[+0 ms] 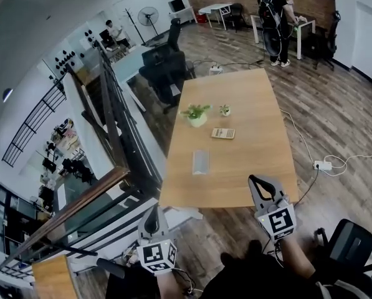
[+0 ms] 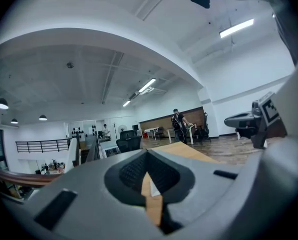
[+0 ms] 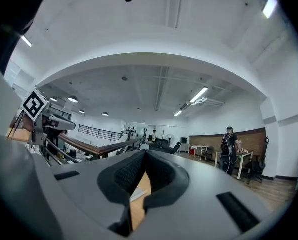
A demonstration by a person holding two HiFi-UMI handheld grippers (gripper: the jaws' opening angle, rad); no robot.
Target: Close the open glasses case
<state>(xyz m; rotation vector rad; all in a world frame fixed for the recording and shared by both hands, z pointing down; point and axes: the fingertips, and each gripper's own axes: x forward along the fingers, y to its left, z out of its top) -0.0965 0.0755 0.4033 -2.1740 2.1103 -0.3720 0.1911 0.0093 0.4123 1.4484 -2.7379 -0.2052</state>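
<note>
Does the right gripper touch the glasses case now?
Apart. The head view shows a stretch of bare table between the right gripper, near the table's front edge, and the glasses case.

No readable text, numbers, brands or signs anywhere. Only print-like marks: black-and-white square markers (image 1: 157, 256) on the cube of the left gripper (image 1: 152, 215), and the same kind (image 1: 279, 221) on the cube of the right gripper (image 1: 262, 184). These are coded patterns, no letters or digits. Small tan item (image 1: 223, 133) far on the table (image 1: 248, 173): any print is too small to read.
</note>
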